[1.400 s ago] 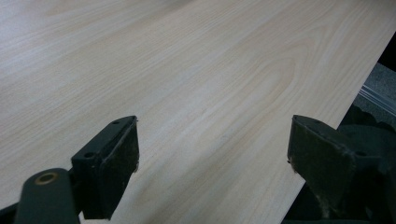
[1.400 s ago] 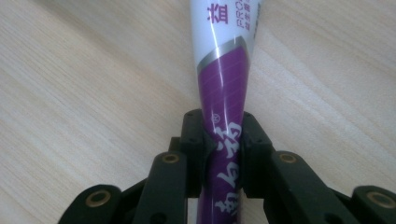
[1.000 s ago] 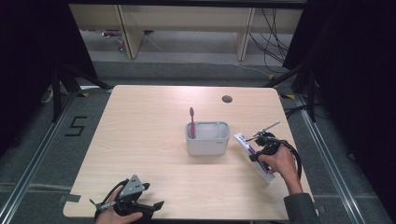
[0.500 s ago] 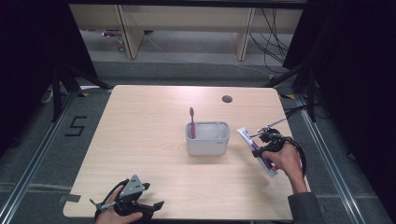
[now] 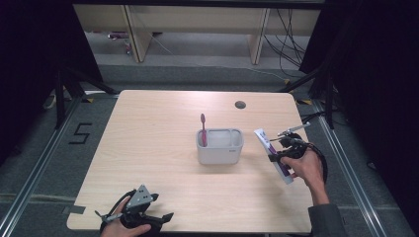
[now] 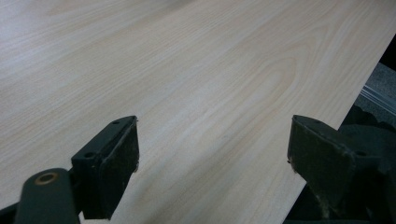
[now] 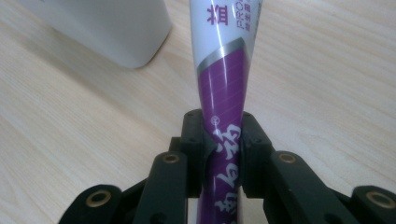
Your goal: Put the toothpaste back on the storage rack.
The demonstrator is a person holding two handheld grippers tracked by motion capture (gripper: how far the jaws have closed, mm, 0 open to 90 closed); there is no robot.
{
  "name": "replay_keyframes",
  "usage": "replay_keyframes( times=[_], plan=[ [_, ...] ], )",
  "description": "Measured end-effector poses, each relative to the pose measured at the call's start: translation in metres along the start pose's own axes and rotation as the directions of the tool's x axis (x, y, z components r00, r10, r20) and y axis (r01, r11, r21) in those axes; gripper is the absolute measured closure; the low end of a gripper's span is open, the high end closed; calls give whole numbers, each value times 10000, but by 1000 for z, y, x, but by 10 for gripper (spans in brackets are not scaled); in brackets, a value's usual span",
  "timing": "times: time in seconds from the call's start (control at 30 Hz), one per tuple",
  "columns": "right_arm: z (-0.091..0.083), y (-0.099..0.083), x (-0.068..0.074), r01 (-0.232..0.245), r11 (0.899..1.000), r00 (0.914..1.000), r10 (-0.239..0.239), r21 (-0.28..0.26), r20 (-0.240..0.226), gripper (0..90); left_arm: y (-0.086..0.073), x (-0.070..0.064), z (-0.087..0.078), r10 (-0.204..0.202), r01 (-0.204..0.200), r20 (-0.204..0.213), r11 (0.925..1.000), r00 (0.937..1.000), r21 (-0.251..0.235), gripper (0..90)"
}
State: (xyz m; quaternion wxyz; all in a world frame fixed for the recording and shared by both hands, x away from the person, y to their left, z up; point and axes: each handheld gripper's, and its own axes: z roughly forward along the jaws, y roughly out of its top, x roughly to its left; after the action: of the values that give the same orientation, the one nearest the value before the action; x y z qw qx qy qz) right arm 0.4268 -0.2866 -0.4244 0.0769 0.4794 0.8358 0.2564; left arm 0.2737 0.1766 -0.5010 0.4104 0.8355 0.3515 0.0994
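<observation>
The right gripper (image 7: 223, 154) has its jaws closed on a purple-and-white toothpaste tube (image 7: 224, 84), held tilted above the table (image 5: 163, 143), just right of the white holder (image 5: 220, 146) containing a toothbrush (image 5: 203, 129). The tube is judged light, soft and slightly slick; grip the flatter mid-body with moderate pressure. The left gripper (image 6: 212, 154) rests near the table's front edge, jaws wide apart and empty.

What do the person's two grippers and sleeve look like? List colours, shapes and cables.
Both grippers are black. The left gripper carries a grey three-cornered plate and has blocky, worn pads. The right gripper has brass-coloured rivets and a looping black cable. The right forearm wears a dark grey sleeve.
</observation>
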Motion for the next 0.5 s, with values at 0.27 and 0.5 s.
replay_keyframes(
  times=[0.27, 0.5],
  plan=[
    [-7, 2, -1, -109, 9988, 9999, 106, -480, -52, 756, 0, -1, 0, -115, 117, 169, 9999, 9998, -92, 162],
    [-13, 2, -3, -360, 9918, 9992, 333, -1223, -243, 756, 0, 0, -1, -66, 65, 215, 10000, 9997, 50, 162]
  ],
)
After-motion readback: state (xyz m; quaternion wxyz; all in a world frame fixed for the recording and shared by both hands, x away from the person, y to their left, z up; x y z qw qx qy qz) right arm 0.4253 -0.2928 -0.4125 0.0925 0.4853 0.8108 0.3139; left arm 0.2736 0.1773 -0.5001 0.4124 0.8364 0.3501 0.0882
